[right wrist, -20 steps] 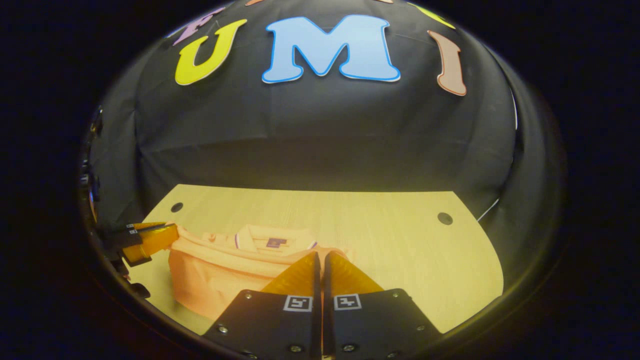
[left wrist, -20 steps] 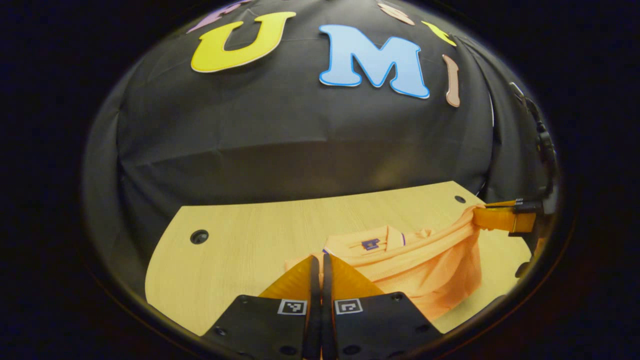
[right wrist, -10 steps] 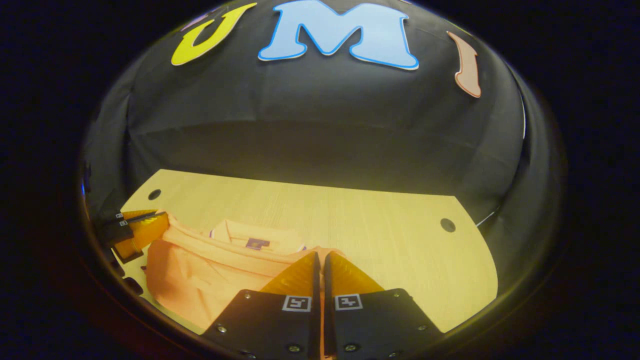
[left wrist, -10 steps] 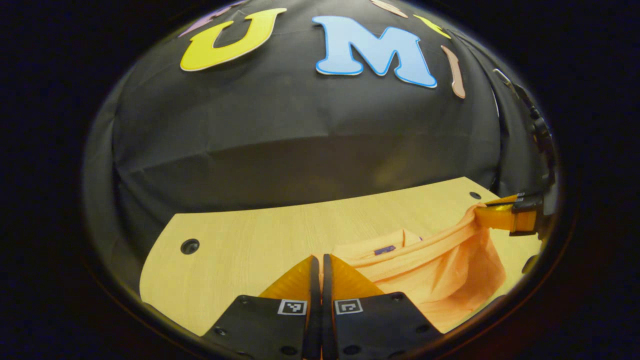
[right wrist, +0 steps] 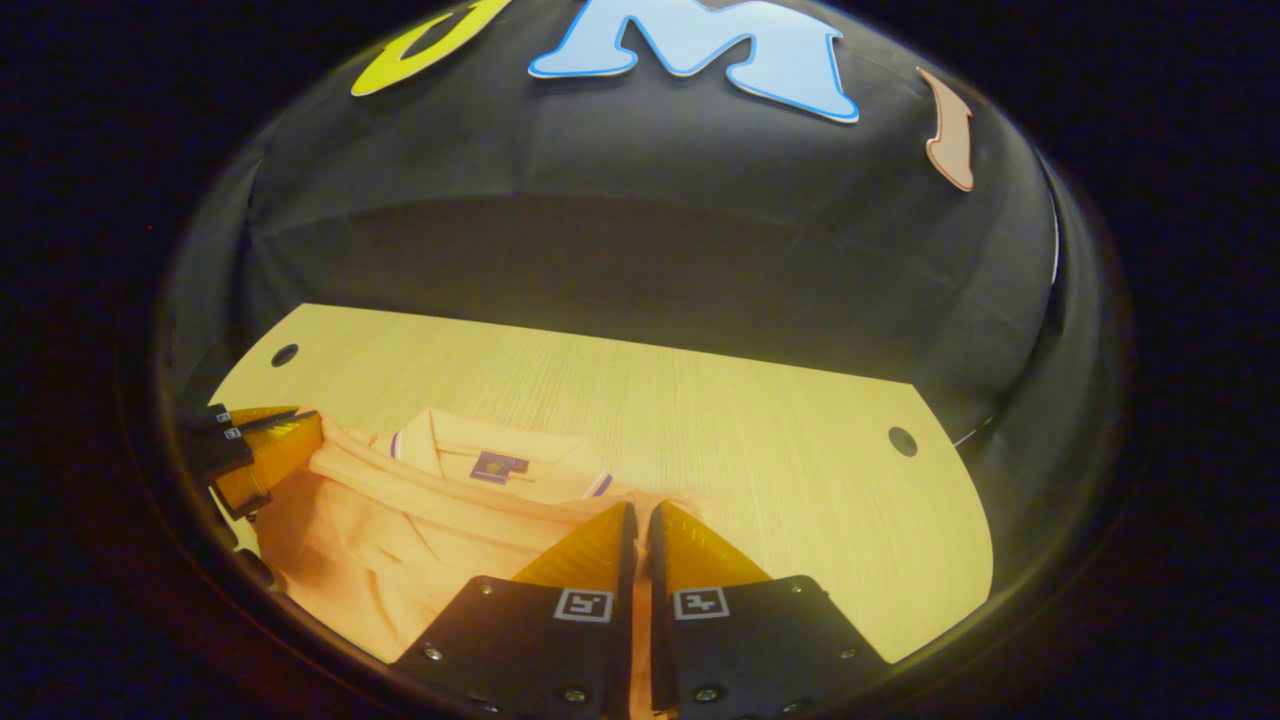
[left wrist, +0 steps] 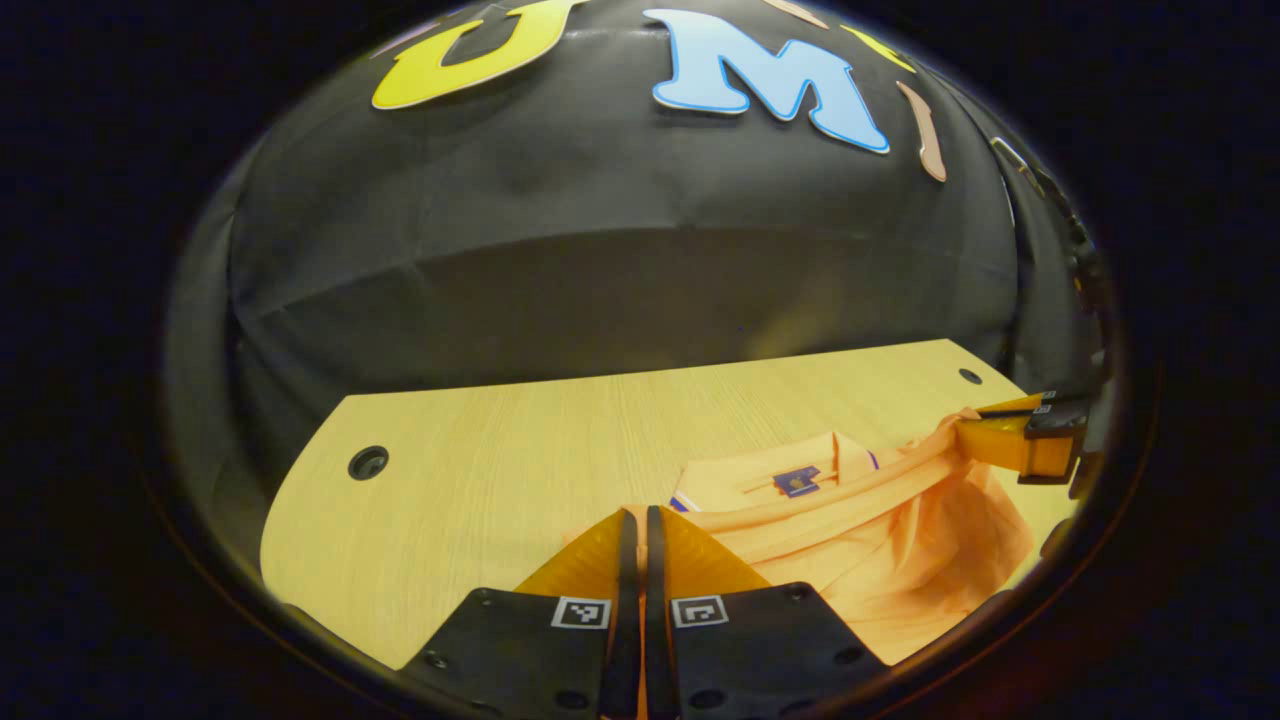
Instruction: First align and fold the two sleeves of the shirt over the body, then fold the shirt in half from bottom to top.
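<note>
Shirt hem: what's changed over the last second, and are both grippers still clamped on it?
Both grippers have carried the shirt hem forward toward the collar, and the lifted fabric hangs lower and looser. The left gripper and right gripper stay shut on the hem. The table is unchanged.

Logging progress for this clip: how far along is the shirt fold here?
Sleeves look already folded in: the shirt shows no sleeve lying out on the table. In hand is the bottom-to-top fold: the left gripper and the right gripper each pinch a hem corner, carrying that edge toward the collar. Left: lay the hem down near the collar and release.
</note>
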The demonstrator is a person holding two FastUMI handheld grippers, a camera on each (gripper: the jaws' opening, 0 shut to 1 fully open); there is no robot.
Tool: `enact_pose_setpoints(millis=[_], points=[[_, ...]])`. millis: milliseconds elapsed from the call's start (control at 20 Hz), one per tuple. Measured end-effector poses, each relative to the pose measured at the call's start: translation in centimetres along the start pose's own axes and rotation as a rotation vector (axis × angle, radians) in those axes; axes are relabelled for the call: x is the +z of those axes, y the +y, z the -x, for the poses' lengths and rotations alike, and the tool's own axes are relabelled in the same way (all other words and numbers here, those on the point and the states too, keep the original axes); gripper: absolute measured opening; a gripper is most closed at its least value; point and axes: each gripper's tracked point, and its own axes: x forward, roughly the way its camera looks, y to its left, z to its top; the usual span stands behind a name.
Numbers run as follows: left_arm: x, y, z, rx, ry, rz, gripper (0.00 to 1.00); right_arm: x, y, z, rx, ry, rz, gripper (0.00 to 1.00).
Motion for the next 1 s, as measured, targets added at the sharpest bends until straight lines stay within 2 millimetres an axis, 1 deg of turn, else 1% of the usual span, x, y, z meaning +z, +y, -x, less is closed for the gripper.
enact_pose_setpoints(millis=[100, 150, 200, 250, 300, 350, 400, 450, 500, 550, 650, 700, 750, 850, 900, 950, 1000], points=[[0.2, 0.1, 0.2, 0.000, -0.005, -0.013, 0.13, -0.2, 0.0, 0.2, -0.002, 0.012, -0.012, 0.07], [0.4, 0.2, 0.3, -0.002, -0.013, -0.021, 0.17, -0.3, -0.3, 0.2, -0.014, 0.016, -0.016, 0.09], [0.8, 0.0, 0.4, -0.009, -0.025, -0.023, 0.18, -0.3, -0.5, 0.2, -0.018, 0.019, -0.020, 0.14], [1.3, -0.1, 0.6, -0.014, -0.039, -0.024, 0.19, -0.3, -0.6, 0.3, -0.021, 0.021, -0.024, 0.20], [1.7, -0.1, 0.7, -0.014, -0.052, -0.025, 0.24, -0.2, -0.8, 0.4, -0.028, 0.019, -0.024, 0.22], [1.9, -0.1, 0.9, -0.016, -0.058, -0.027, 0.24, -0.1, -1.0, 0.5, -0.032, 0.015, -0.025, 0.24], [1.9, -0.1, 1.0, -0.010, -0.063, -0.028, 0.33, 0.1, -1.1, 0.7, -0.033, 0.007, -0.029, 0.29], [2.1, -0.2, 1.1, -0.011, -0.065, -0.023, 0.41, 0.5, -1.0, 1.0, -0.025, -0.005, -0.033, 0.31], [2.2, -0.2, 1.5, -0.005, -0.066, -0.019, 0.50, 0.7, -1.0, 1.2, -0.018, -0.014, -0.035, 0.44], [2.3, 0.0, 1.8, 0.010, -0.067, -0.018, 0.55, 0.8, -0.9, 1.6, -0.011, -0.016, -0.037, 0.49], [2.7, 0.2, 3.0, 0.030, -0.075, -0.009, 0.80, 0.7, -1.1, 2.2, 0.000, -0.017, -0.034, 0.53], [3.2, 0.1, 3.6, 0.032, -0.092, -0.010, 0.92, 0.9, -1.3, 2.6, 0.003, -0.028, -0.031, 0.67], [3.7, 0.1, 4.2, 0.034, -0.107, -0.024, 0.97, 1.1, -1.4, 3.2, 0.003, -0.039, -0.029, 0.74], [4.6, 0.3, 5.5, 0.048, -0.136, -0.056, 1.00, 1.7, -1.6, 4.5, 0.010, -0.066, -0.027, 0.77], [5.3, 0.0, 6.4, 0.048, -0.151, -0.054, 0.99, 1.9, -1.6, 5.1, 0.009, -0.081, -0.027, 0.86], [5.8, -0.3, 7.1, 0.045, -0.169, -0.046, 0.98, 2.3, -1.8, 5.9, 0.009, -0.099, -0.026, 0.88], [6.4, -0.4, 7.8, 0.043, -0.189, -0.043, 0.97, 2.8, -2.0, 7.0, 0.011, -0.120, -0.021, 0.88]])
